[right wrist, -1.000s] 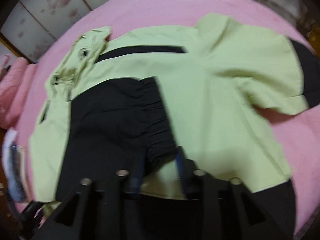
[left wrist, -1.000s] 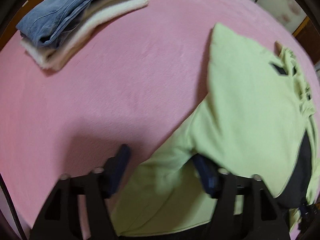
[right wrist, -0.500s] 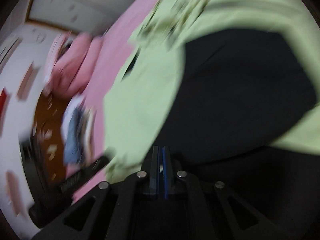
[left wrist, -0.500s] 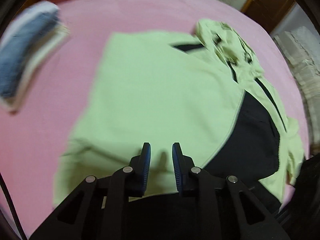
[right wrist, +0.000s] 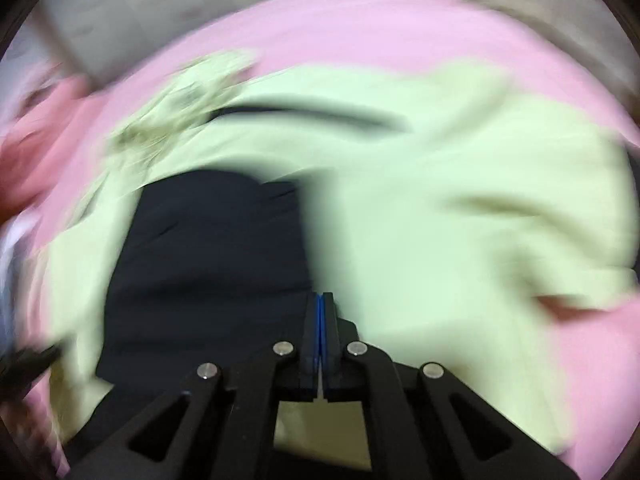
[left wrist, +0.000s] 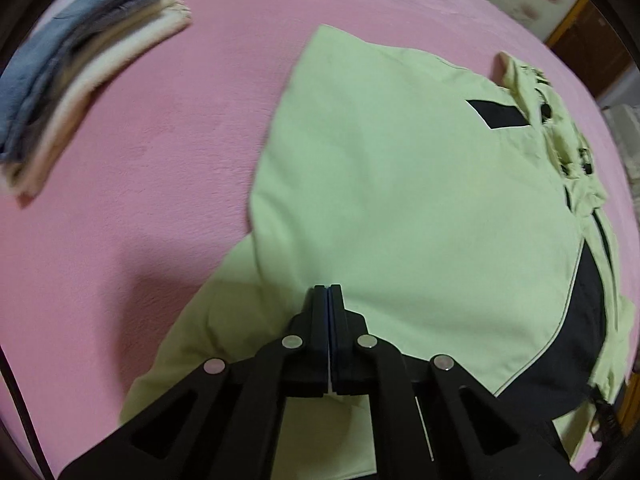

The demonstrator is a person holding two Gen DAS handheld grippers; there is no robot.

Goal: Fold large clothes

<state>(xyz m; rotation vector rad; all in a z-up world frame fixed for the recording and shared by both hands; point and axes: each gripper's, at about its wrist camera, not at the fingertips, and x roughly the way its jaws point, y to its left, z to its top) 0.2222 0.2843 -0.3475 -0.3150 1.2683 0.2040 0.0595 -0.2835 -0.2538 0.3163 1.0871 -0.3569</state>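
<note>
Both claws are pressed together, left claw (left wrist: 328, 289) and right claw (right wrist: 320, 295), neither visibly pinching cloth, though the right view is blurred. The lime-and-black jacket (left wrist: 400, 184) lies on the pink bed (left wrist: 140, 140), hood (left wrist: 560, 128) pointing away, long axis toward the claws. Dragging could undo the folded sleeves.

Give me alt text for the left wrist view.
The left gripper, fingers pressed together, hovers over a lime-green and black jacket spread on a pink blanket. A stack of folded clothes, denim on top, sits at the far left.
</note>
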